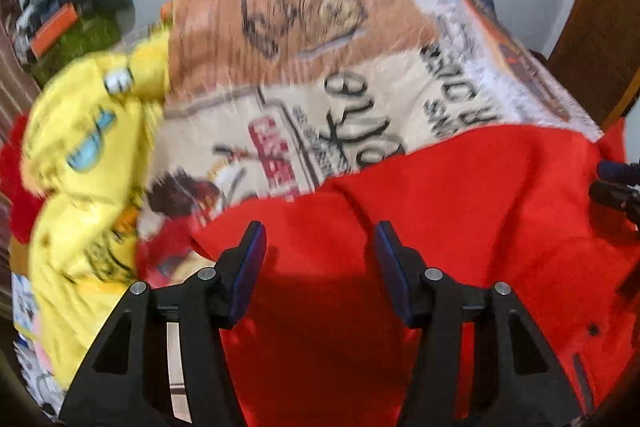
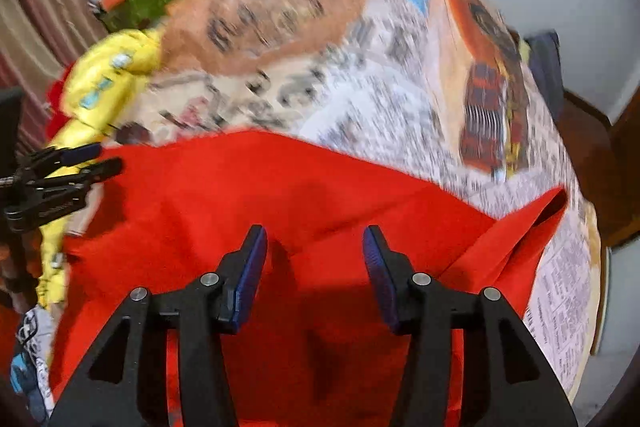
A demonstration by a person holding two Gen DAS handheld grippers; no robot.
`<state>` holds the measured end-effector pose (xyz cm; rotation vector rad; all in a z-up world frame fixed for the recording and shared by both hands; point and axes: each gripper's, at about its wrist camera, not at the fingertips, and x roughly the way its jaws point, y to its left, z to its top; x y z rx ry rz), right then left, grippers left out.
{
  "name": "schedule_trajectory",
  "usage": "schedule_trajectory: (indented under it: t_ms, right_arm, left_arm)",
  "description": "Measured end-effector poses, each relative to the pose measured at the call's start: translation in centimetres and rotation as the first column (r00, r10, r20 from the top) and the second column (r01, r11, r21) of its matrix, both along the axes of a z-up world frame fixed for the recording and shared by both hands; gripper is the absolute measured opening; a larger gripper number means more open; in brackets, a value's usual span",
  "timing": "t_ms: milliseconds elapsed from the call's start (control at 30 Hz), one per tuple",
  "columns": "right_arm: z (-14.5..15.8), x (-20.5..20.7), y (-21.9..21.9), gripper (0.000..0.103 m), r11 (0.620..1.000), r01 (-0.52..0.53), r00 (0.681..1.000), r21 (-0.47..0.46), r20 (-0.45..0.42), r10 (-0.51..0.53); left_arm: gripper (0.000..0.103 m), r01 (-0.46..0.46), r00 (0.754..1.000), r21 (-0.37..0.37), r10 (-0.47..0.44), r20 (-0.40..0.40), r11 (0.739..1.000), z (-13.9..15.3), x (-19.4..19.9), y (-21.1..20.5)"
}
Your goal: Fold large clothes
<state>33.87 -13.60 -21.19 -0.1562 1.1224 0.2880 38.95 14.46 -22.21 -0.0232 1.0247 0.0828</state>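
Red garment (image 1: 460,211) spread on printed sheet (image 1: 304,75); L gripper (image 1: 320,243) & R gripper (image 2: 314,247) both spread apart, holding nothing.

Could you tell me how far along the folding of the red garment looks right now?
Done: the red garment lies spread on the printed cover, one corner turned up. In hand: nothing; the left hand-held gripper and right hand-held gripper are both open above it. Left: no tidy fold shows yet, and the yellow garment lies crumpled alongside.
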Motion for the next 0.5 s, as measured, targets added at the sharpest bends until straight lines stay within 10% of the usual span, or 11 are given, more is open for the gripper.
schedule_trajectory:
  t_ms: [500]
  right_arm:
    - [-0.1, -3.0, -10.9, 0.046, 0.978, 0.140, 0.990, -0.151, 0.031, -0.137]
  left_arm:
    - [0.059, -0.209, 0.970, 0.064, 0.215, -0.117, 0.976, -4.9, -4.5, 7.7]
